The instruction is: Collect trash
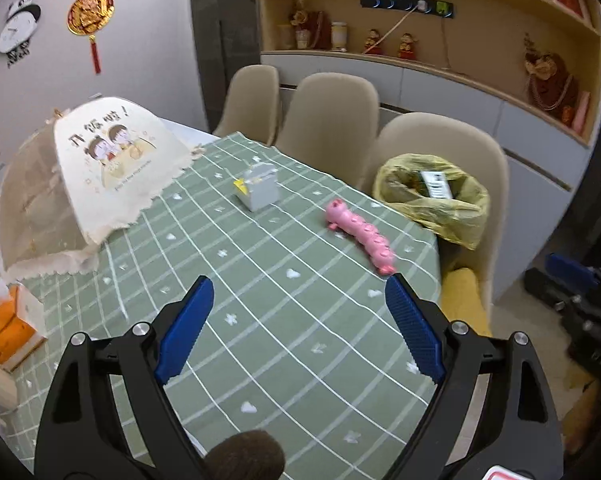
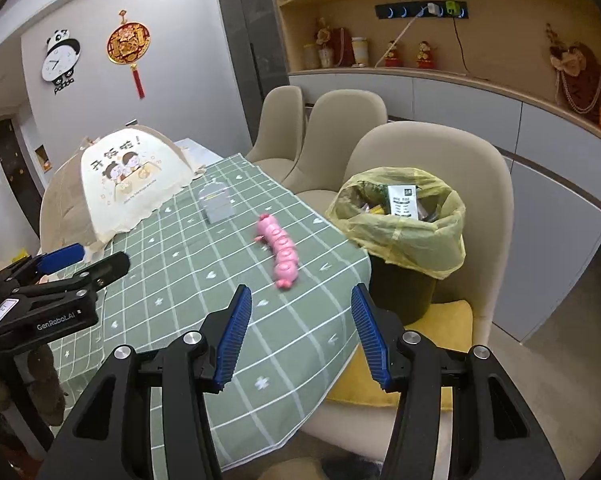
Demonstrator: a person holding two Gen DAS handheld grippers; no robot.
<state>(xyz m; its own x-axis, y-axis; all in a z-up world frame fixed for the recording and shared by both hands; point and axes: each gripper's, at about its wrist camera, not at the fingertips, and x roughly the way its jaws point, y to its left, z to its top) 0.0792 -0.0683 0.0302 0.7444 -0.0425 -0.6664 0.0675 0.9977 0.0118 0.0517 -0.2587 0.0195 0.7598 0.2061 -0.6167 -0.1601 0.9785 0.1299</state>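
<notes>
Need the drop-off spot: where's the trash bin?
Right of the table in both views: the yellow-lined trash bin stands on the nearest chair, beside the pink toy.

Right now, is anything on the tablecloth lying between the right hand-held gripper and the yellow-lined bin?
Nothing visible does. The right hand-held gripper stands open and empty above the table edge. The bin sits on the chair seat just past that edge. The pink caterpillar toy lies left of the line to it.
</notes>
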